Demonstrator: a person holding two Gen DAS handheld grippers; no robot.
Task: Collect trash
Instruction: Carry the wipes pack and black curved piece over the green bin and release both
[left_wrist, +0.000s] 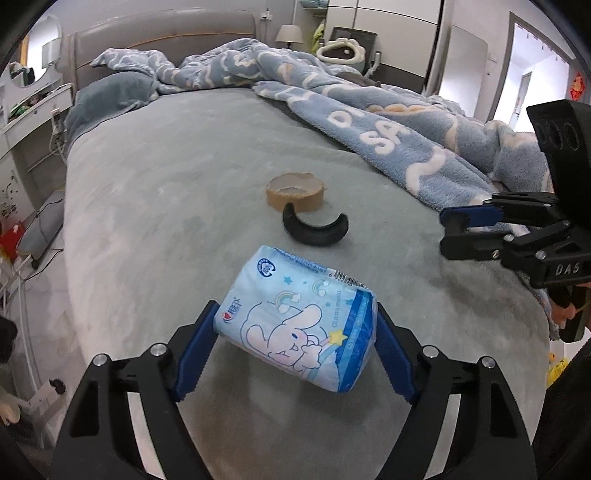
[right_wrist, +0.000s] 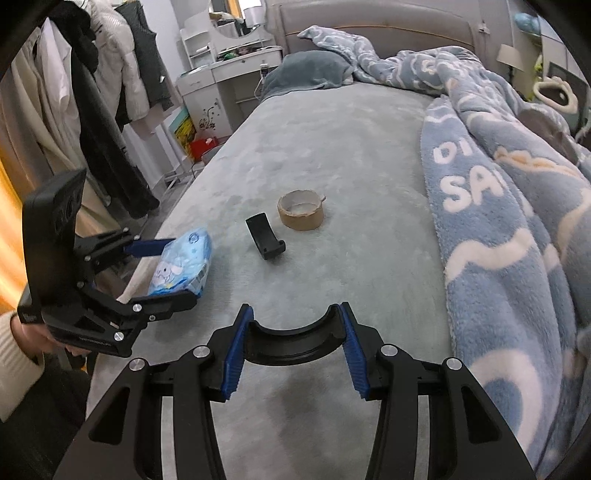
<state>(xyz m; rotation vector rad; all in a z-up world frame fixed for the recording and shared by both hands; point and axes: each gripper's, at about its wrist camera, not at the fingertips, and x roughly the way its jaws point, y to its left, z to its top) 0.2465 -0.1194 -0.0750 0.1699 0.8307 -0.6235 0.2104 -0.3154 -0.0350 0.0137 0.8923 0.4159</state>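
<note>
The bed (right_wrist: 332, 155) fills most of the room, its grey cover bare along the near half because the blue blanket (right_wrist: 509, 206) lies bunched to one side, which leaves the litter easy to reach. Each hand already carries a piece, so both tongs hang above the cover rather than resting on it.

The left gripper (left_wrist: 295, 339) is clamped across the short sides of a tissue pack (left_wrist: 299, 317), the soft packet squeezed between the blue pads and lifted off the bed near its edge. The right gripper (right_wrist: 293, 339) grips a black curved piece (right_wrist: 293, 343) by its two ends, the arc bridging the gap between the pads.

Two items lie farther up the cover, just beside each other: a tape roll (right_wrist: 301, 214), nearly spent, and a second black curved piece (right_wrist: 266, 236). I would guess they are next, once the hands are emptied; no bin is in sight.
</note>
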